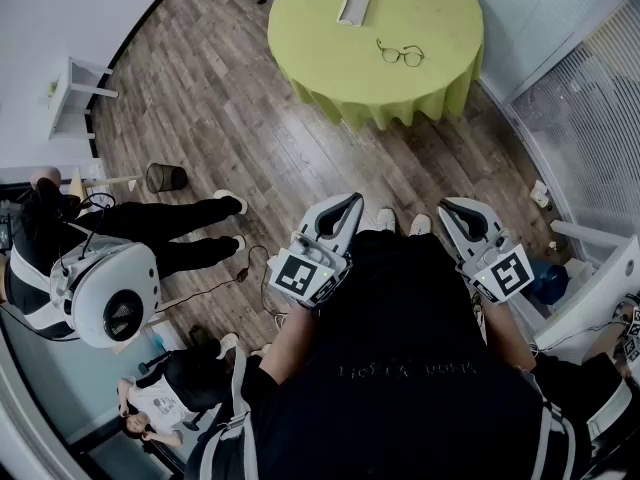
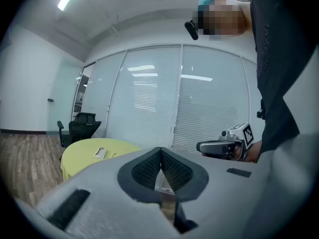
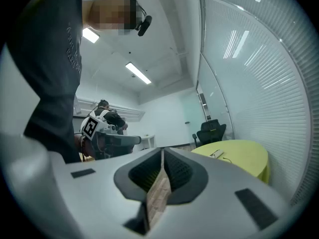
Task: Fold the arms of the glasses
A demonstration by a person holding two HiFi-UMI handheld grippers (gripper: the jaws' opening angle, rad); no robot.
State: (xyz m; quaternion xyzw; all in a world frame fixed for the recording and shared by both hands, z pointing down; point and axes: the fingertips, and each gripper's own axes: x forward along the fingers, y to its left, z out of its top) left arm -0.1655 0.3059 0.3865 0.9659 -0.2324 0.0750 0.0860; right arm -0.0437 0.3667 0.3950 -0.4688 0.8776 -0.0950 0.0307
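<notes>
Left gripper (image 1: 352, 201): was held close against the person's body, its jaws pressed together with nothing between them.
Right gripper (image 1: 447, 207): sat level beside it, jaws likewise closed and empty.
Floor (image 1: 230, 118): wood planks lay between the person and the table.
Table (image 1: 320, 58): round, under a yellow-green cloth, well ahead of both grippers.
Glasses (image 1: 400, 54): lay on the cloth, toward its right side, well apart from both grippers.
Pale flat object (image 1: 353, 7): lay farther back, left of the glasses.
</notes>
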